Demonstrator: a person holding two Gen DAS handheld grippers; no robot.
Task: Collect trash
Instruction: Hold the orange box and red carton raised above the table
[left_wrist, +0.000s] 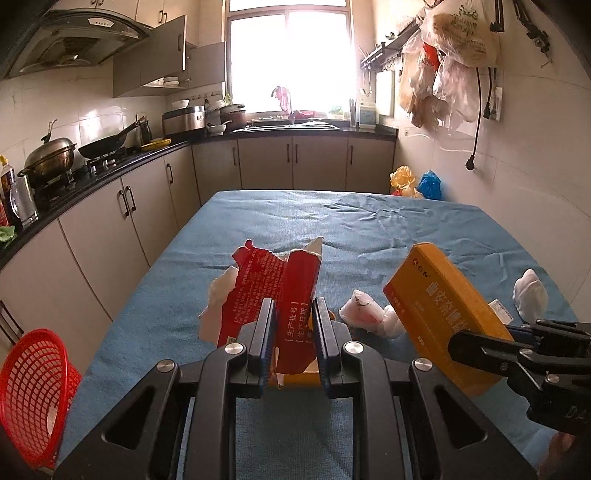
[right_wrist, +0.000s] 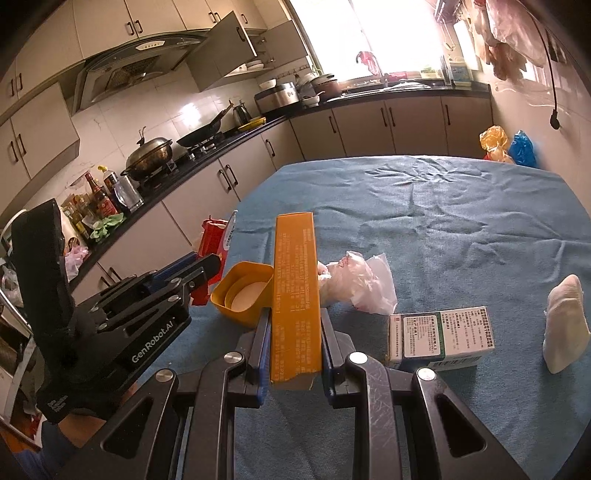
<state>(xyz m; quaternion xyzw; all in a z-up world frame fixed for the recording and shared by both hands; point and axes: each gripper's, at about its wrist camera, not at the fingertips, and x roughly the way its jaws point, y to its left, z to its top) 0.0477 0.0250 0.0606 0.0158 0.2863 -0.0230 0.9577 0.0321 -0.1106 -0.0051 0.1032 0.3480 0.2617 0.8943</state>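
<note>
Trash fills both grippers over the blue cloth-covered table (right_wrist: 461, 221): the left gripper (left_wrist: 293, 332) is clamped on a torn red carton (left_wrist: 273, 288) with white Chinese print, and the right gripper (right_wrist: 293, 341) is clamped on a long orange box (right_wrist: 295, 291). "GenRobot.AI" reads on the left tool. Just beyond lie a yellow tub (right_wrist: 242, 297), crumpled plastic wrap (right_wrist: 354, 282) and a green-labelled box (right_wrist: 441, 341). A red mesh basket (left_wrist: 31, 391) sits at the table's near left edge. The far cloth is wrinkled and bare.

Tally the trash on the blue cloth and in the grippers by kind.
Boxes: 3 (red torn carton, orange box, white-green box)
Yellow cup: 1
Crumpled wads: 2 (middle wad, right wad)
Total: 6
</note>
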